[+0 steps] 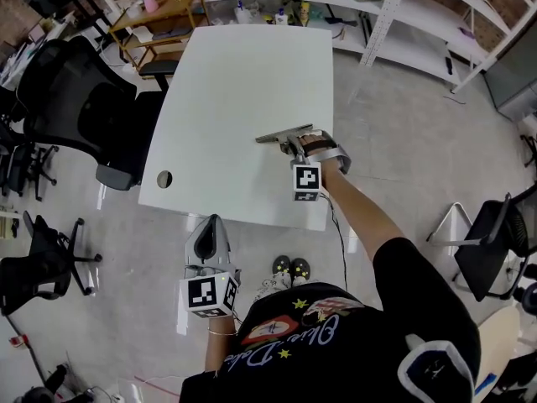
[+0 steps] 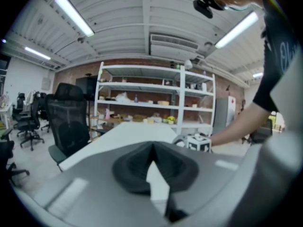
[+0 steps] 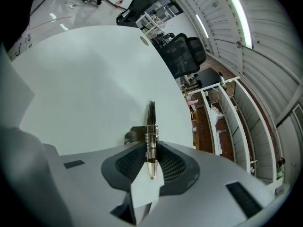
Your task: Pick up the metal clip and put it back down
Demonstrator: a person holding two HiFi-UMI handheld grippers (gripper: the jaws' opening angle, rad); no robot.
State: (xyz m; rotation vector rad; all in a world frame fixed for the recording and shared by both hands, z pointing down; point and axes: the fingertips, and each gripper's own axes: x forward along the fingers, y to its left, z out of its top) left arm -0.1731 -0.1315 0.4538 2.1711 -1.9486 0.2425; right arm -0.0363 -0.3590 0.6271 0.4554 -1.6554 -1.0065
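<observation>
The metal clip [image 1: 284,134] is a flat silver spring clip over the right front part of the white table [image 1: 243,74]. My right gripper [image 1: 295,145] is shut on it. In the right gripper view the clip [image 3: 151,126] stands edge-on between the pads of the right gripper [image 3: 150,157] and sticks out forward over the table [image 3: 85,79]. I cannot tell whether it touches the tabletop. My left gripper [image 1: 211,229] hangs low in front of the table's near edge, close to the person's body. Its jaws meet in the left gripper view [image 2: 152,150] with nothing between them.
A round cable hole [image 1: 164,178] sits near the table's front left corner. Black office chairs [image 1: 80,112] stand to the left, another chair [image 1: 495,233] to the right. White shelving [image 1: 369,7] with small items runs along the back.
</observation>
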